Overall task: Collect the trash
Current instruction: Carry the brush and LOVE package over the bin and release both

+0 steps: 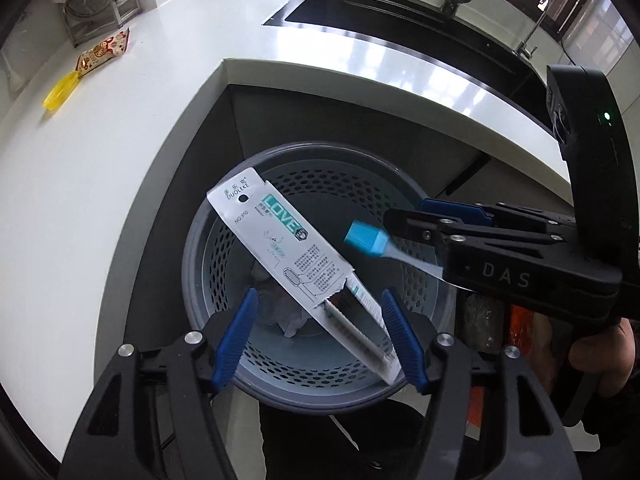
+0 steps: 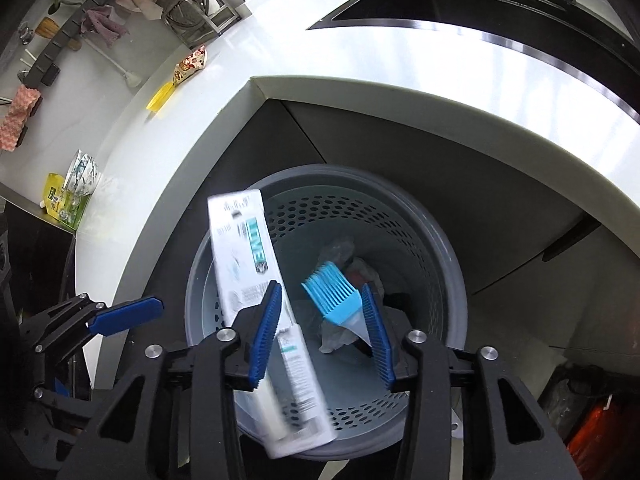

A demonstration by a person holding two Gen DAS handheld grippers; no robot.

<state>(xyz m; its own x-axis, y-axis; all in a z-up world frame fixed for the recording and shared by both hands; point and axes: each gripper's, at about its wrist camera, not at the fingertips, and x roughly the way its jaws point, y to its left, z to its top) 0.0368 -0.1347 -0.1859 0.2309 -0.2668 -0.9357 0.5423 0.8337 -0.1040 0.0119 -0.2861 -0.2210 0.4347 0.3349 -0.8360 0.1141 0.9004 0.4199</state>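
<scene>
A grey perforated trash bin (image 1: 224, 248) stands on the floor under the counter corner, with crumpled paper (image 1: 286, 312) inside; it also shows in the right wrist view (image 2: 440, 264). My left gripper (image 1: 318, 336) is open above the bin. A long white torn toothbrush box (image 1: 288, 240) lies loose between its fingers, blurred in the right wrist view (image 2: 248, 264). My right gripper (image 2: 324, 336) is open over the bin. A blue silicone brush (image 2: 330, 294) leans against its right finger (image 2: 378, 340); the brush also shows in the left wrist view (image 1: 366, 238).
On the white counter (image 1: 120, 140) lie a snack wrapper (image 1: 106, 52) and a yellow lid (image 1: 60, 92), also seen in the right wrist view as wrapper (image 2: 192, 64) and lid (image 2: 160, 98). A crumpled cup (image 2: 82, 176) and yellow pouch (image 2: 60, 200) lie at the left. A dark sink (image 1: 400, 12) sits beyond.
</scene>
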